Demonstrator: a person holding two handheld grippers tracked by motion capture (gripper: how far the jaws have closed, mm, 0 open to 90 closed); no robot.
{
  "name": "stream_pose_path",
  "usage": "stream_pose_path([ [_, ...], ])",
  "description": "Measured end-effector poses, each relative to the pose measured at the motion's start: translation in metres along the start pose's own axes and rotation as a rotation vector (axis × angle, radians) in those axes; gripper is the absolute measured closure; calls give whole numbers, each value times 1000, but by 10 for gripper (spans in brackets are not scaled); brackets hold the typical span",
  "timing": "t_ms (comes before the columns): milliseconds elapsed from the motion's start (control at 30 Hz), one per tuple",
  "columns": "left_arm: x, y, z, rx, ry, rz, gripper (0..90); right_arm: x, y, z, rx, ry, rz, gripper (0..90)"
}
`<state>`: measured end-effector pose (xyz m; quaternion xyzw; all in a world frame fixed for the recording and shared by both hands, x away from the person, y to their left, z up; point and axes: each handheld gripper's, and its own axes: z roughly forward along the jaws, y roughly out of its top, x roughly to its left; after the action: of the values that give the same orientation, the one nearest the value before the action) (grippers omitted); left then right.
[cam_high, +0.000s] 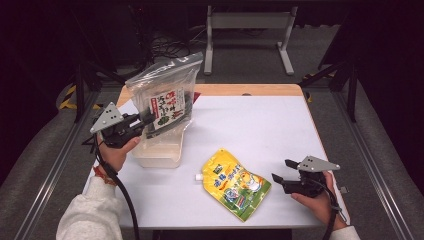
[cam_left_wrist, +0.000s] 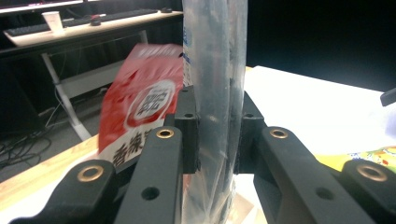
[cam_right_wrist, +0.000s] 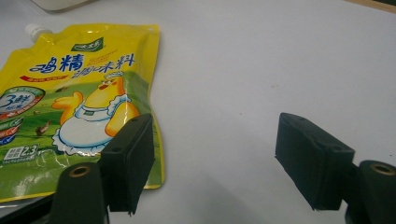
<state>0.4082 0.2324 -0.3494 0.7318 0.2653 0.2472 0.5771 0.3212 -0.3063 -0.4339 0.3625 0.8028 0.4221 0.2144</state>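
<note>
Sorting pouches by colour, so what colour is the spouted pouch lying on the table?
Mainly yellow, spouted pouch, best in the right gripper view.

Right gripper view — what lies ahead of your right gripper (cam_right_wrist: 215, 163):

- Its two black jaws stand wide apart; nothing but bare tabletop shows between them.
- White table (cam_right_wrist: 261, 60): plain, running to a wooden edge at the top right corner.
- Yellow spout pouch (cam_right_wrist: 88, 93): flat on the table at your left, white cap at the upper left, blue lettering, a cartoon chicken in an apron on a green ground. Your left-hand jaw overlaps its lower right corner in the picture — whether it touches cannot be told.
- Pale object (cam_right_wrist: 58, 3) at the top edge: cut off.
</note>
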Motion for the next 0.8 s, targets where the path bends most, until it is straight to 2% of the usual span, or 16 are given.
stream_pose_path([
  [133,5,-7,-2,16,15,0,770,1,0,2,5,3,2,280],
  [233,7,-11,-2,42,46,29,769,1,-1,5,15,5,-3,271],
  [400,9,-16,1,40,33,23,769,2,0,6,19,4,-8,259],
  [600,15,-23,1,48,15,-6,769,3,0,6,22,2,-13,264],
  [667,17,-28,2,65,15,-20,769,3,0,6,21,1,-9,264],
  [800,16,-29,3,71,9,-7,769,4,1,6,20,0,-14,261],
])
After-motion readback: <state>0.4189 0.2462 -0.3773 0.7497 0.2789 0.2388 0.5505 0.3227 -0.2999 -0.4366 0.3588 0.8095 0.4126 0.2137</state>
